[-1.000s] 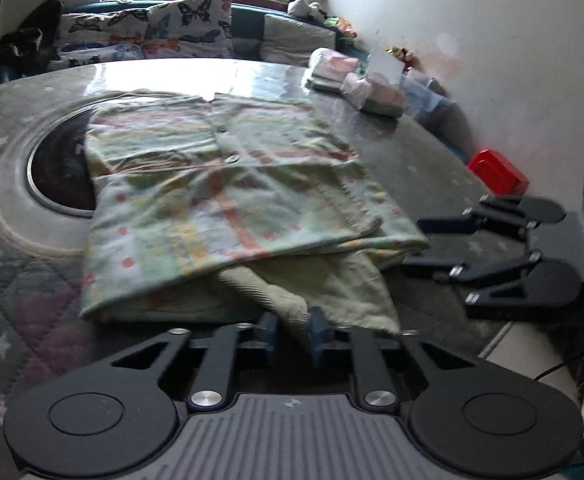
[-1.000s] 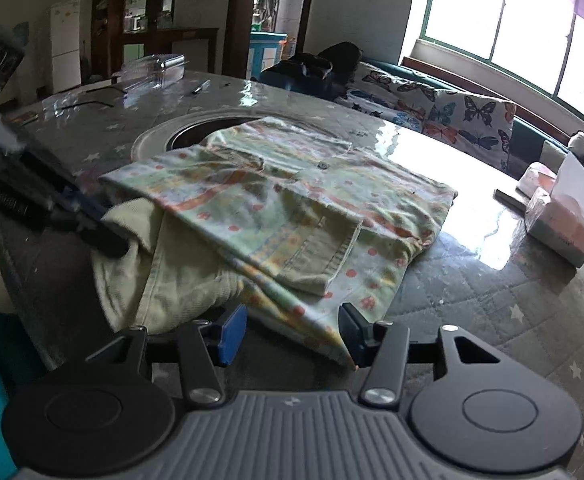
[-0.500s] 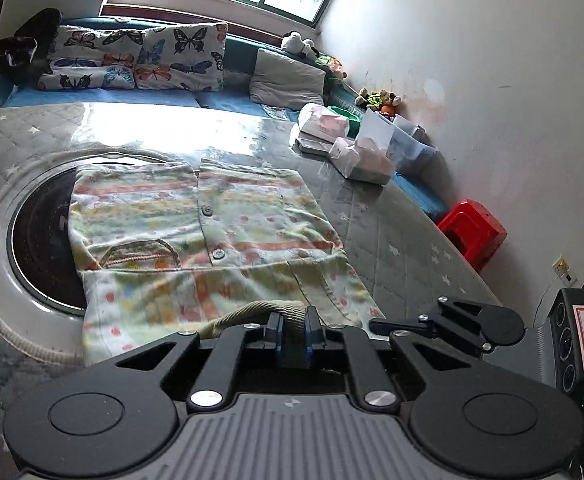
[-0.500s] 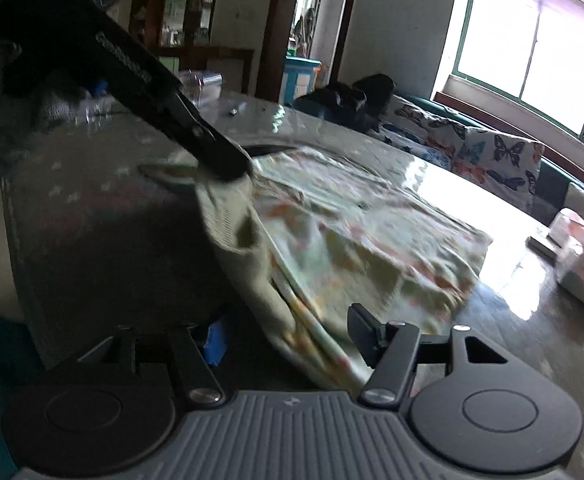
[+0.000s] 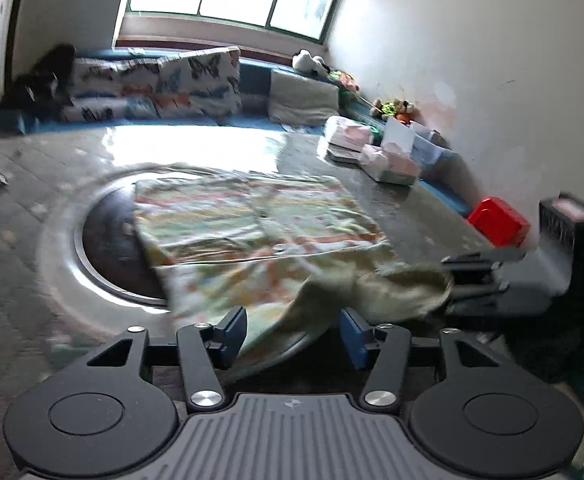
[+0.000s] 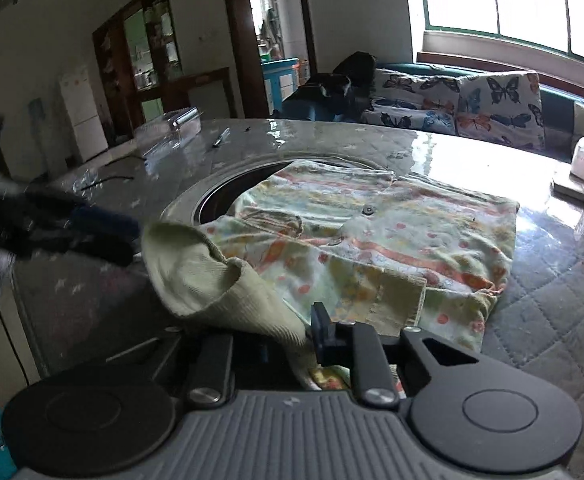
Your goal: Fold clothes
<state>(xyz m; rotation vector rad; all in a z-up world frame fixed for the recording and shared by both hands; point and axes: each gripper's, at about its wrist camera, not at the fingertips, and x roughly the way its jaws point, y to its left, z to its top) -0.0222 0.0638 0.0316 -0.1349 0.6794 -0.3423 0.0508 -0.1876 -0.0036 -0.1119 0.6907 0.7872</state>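
A pale green shirt (image 5: pixel 259 232) (image 6: pixel 392 232) with orange dots and stripes lies folded on the round quilted table (image 5: pixel 31 240) (image 6: pixel 552 300), partly over its dark round recess (image 5: pixel 107 240). Its ribbed hem (image 5: pixel 404 288) (image 6: pixel 195 268) is lifted off the table at the near edge. My left gripper (image 5: pixel 294 336) is opening; loose cloth hangs between its blue pads (image 5: pixel 233 336) without being pressed. The left gripper shows blurred in the right wrist view (image 6: pixel 91 236). My right gripper (image 6: pixel 296 336) (image 5: pixel 464 280) is closing, and its pads pinch the ribbed hem; cloth hides its left finger.
Tissue packs (image 5: pixel 388 160) sit at the table's far right edge. A red stool (image 5: pixel 498 220) stands by the wall. A sofa with butterfly cushions (image 6: pixel 492 100) runs behind the table. A clear box (image 6: pixel 175 124) and a pen (image 6: pixel 220 136) lie at the far left.
The left gripper, shut on the ribbed hem before, has let it go and opened. The right gripper, open before, has closed on that hem. Both hands have shifted, and the hem is lifted.
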